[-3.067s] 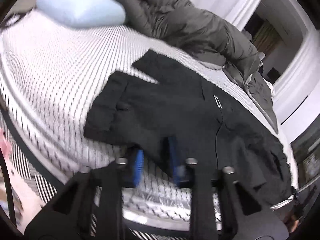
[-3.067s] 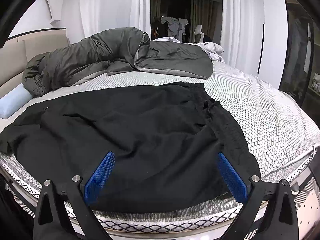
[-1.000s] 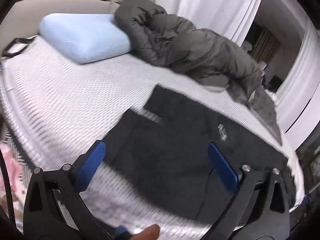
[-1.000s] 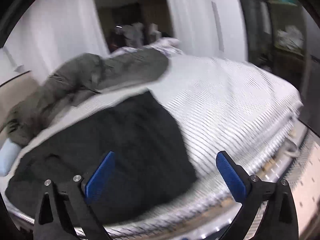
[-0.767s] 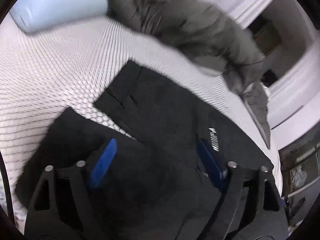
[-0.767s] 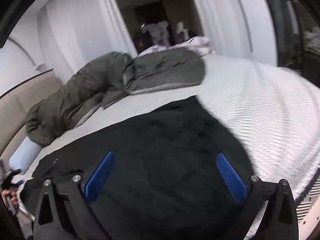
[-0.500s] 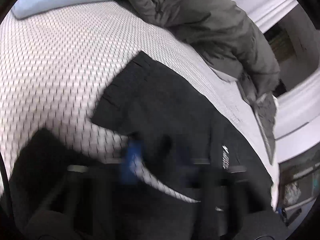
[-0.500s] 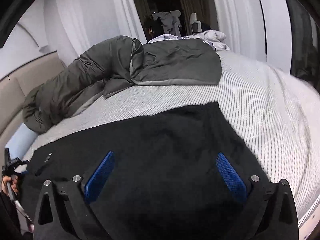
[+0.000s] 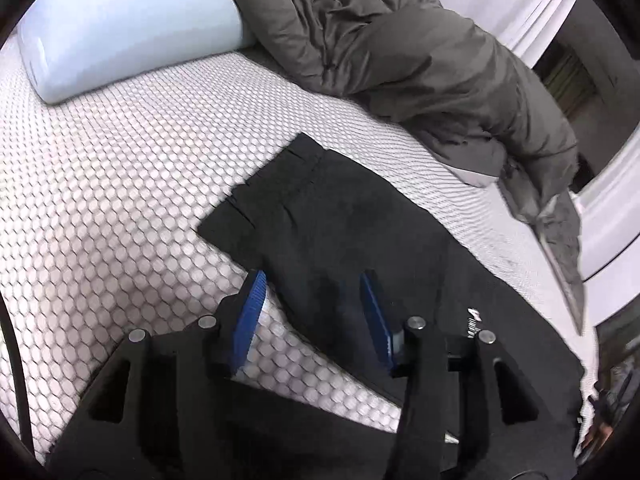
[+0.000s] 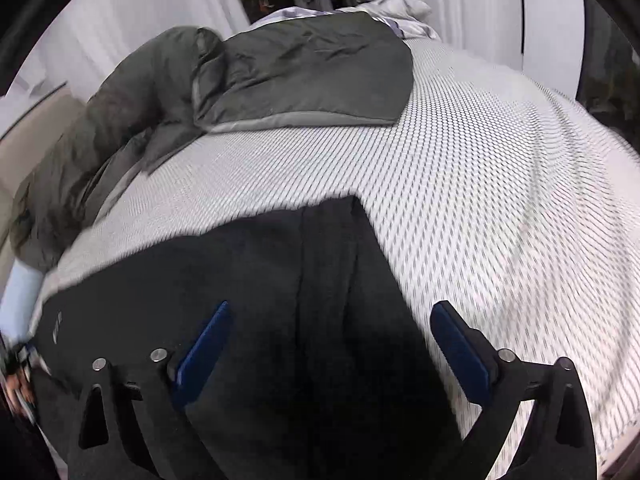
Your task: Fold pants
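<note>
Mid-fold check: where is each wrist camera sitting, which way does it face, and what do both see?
Left wrist: behind the left gripper, angled down at the pants leg end; jaws just reopened, gripping nothing.
Right wrist: behind the open right gripper, angled down at the pants' other end.
Shared: pants, grey duvet, blue pillow, mattress.

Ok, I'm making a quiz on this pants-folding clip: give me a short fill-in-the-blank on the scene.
1. The pants on the mattress are ____ in colour.
2. The pads of the left gripper are ____.
3. At the head of the bed lies a pale blue ____.
4. The jaws of the right gripper stand ____.

Missing words: black; blue; pillow; open
</note>
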